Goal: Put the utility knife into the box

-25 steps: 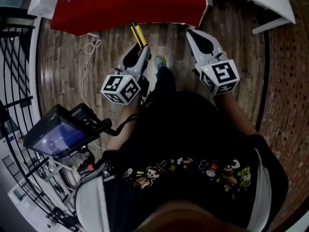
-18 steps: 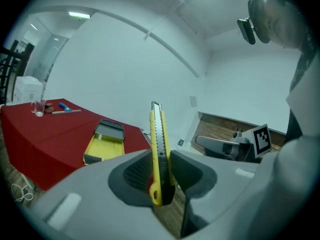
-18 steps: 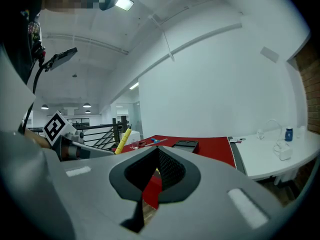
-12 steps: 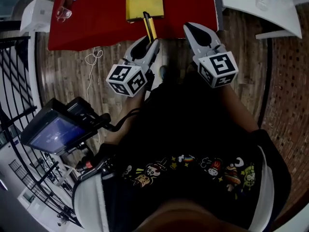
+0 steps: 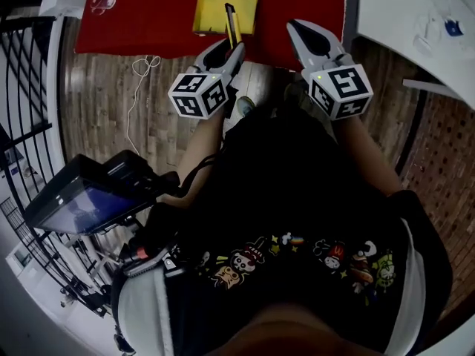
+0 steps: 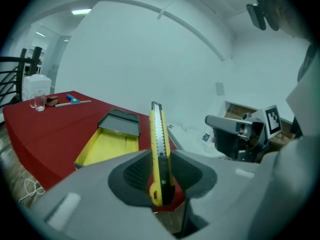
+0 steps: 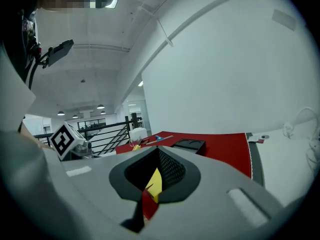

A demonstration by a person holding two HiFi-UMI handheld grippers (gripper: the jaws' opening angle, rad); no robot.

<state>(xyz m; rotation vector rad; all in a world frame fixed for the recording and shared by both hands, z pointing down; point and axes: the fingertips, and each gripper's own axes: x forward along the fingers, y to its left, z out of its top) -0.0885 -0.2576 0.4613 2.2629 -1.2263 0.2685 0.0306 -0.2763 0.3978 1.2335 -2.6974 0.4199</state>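
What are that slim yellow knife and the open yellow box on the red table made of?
The slim yellow utility knife looks like glossy plastic around a grey metal strip scored with lines. The open yellow box looks matte, card or plastic; I cannot tell which.

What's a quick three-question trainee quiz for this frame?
1. Which one grips the utility knife?
A. left tool
B. right tool
C. neither
2. Fill in: the yellow box sits open on a ___ cloth.
3. True or false: the knife already lies inside the box.

Key: 1 A; 2 red; 3 false, because the knife stands upright between the left tool's shut jaws, short of the box.
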